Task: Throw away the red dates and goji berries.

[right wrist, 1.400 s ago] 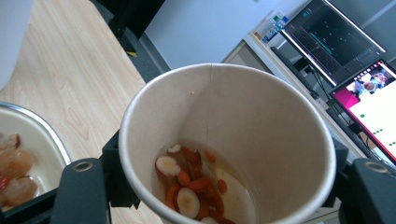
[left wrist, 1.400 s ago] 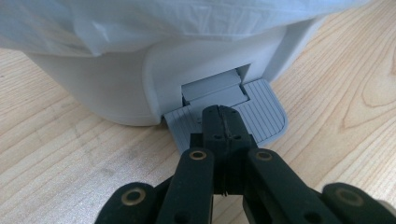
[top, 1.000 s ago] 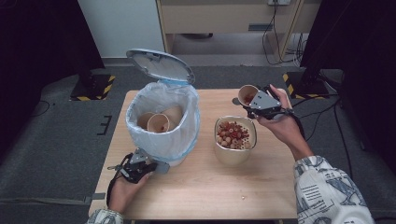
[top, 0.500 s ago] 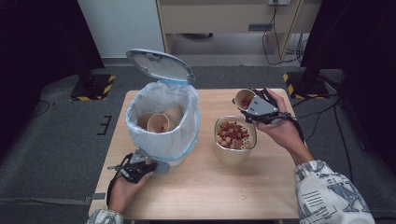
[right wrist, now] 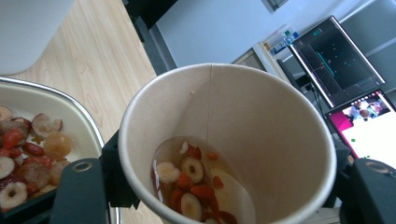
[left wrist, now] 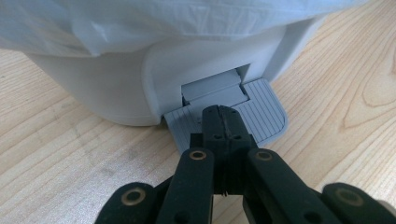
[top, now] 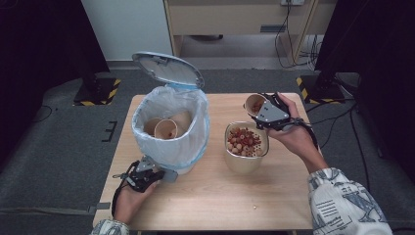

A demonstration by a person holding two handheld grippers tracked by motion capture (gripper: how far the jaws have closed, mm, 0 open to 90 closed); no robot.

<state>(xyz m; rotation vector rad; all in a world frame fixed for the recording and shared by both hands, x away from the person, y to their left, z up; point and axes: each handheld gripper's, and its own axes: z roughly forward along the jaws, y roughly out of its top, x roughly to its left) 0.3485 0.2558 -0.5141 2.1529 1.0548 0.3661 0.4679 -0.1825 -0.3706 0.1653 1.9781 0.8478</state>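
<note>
While tilted, cup point(top: 255, 104) sits in tool point(top: 266, 113).

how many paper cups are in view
3. Two lie in the bin: one paper cup facing up, another behind it. The third cup is held in the right claw. More may be hidden below.
</note>
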